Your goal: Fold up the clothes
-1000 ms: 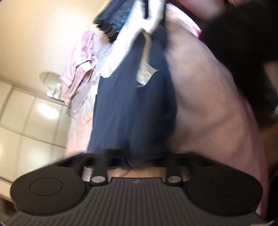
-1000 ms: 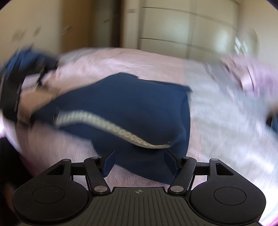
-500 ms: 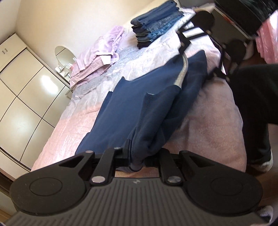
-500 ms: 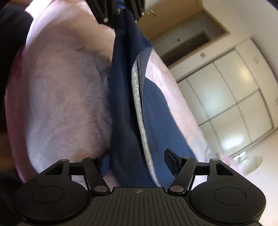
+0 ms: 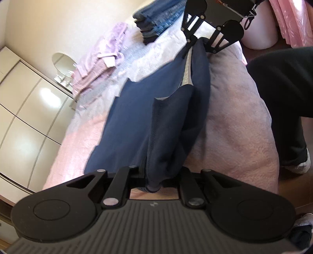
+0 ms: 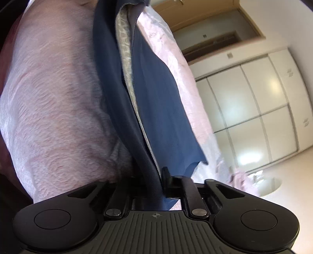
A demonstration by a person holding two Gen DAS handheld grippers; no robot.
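Through the left wrist camera I see my left gripper [image 5: 153,183] with its fingers nipped on a bunched corner of the navy garment [image 5: 140,121], and the log-fresh motion reads as the jaws closing, cloth pinched between them. The garment is a soft, matte knit with a ribbed edge and a pale patterned lining band; it drapes from my fingers across the bed [image 5: 234,125], whose cover is a pink, fleecy, rippled blanket. At the garment's far end the right gripper [image 5: 192,46] pinches the opposite corner, its black linkage bars angular against the bedding. Beyond lie a stack of folded blue jeans [image 5: 158,17] and a crumpled lilac garment [image 5: 101,56]. A person's dark trouser leg [image 5: 283,93] stands beside the bed.

Through the right wrist camera my right gripper [image 6: 159,187] is closing on a rolled navy edge, the fabric squeezed into a thick cord between the fingers. The garment [image 6: 156,93] stretches away taut over the bed [image 6: 58,101], its pale woven band running along the fold. Glossy white wardrobe doors [image 6: 254,109] fill the right side.
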